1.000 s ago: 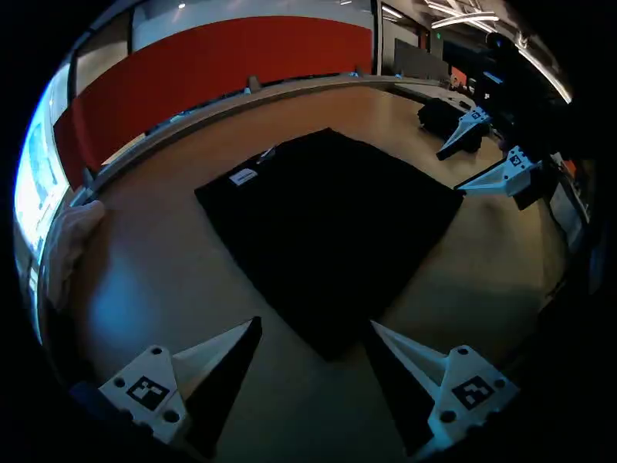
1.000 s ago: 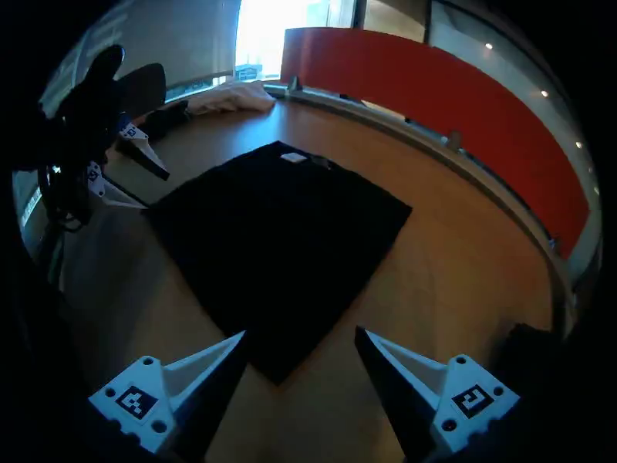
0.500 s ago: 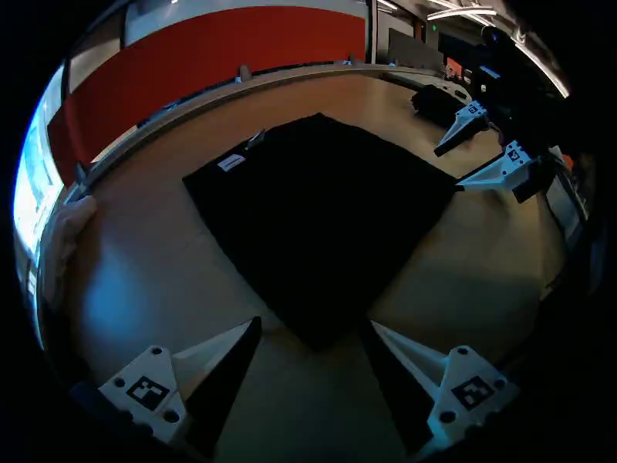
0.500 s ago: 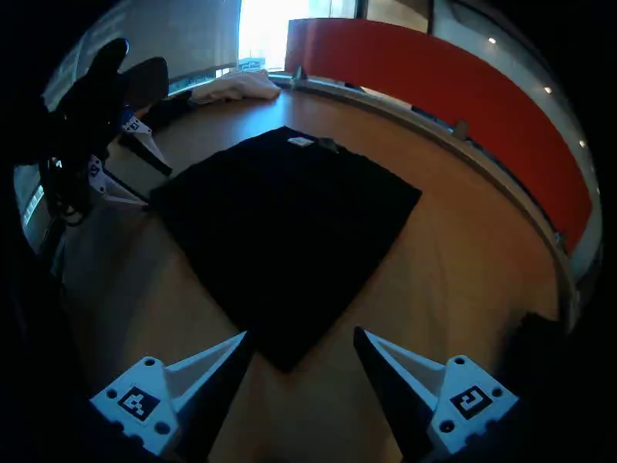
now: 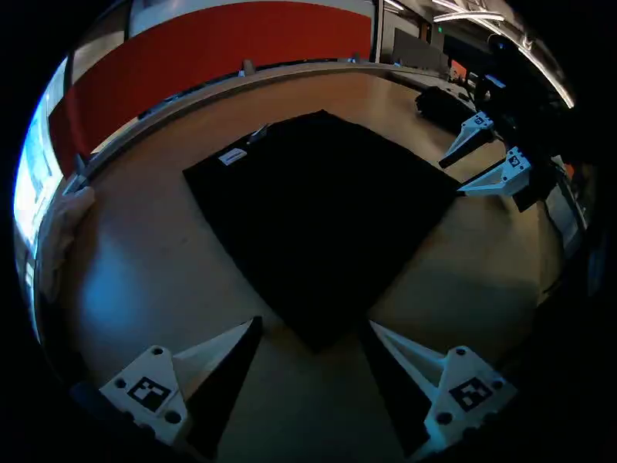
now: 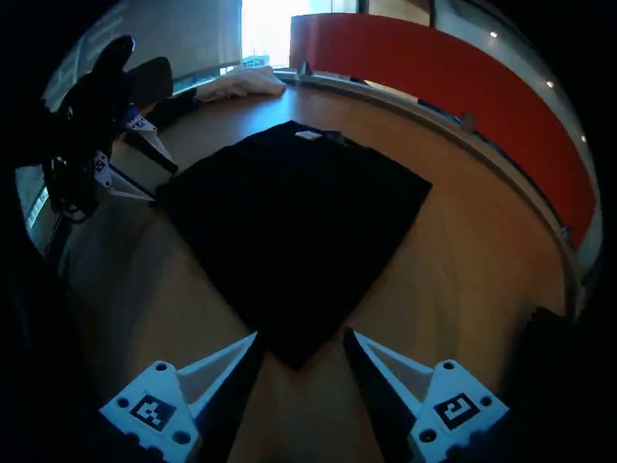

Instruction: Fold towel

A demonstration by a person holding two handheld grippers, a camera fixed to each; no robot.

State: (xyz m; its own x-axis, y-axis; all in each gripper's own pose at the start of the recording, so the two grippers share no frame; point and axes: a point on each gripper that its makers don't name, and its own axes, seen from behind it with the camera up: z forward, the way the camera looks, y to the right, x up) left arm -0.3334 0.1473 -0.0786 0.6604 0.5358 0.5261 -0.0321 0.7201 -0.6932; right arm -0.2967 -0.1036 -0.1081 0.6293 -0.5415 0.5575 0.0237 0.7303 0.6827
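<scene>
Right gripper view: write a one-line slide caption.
Open right gripper poised at the near corner of a flat black towel on a wooden table.

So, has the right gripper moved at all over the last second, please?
Yes. The right gripper has narrowed, its fingertips drawing inward toward the near corner of the black towel on the table.
</scene>
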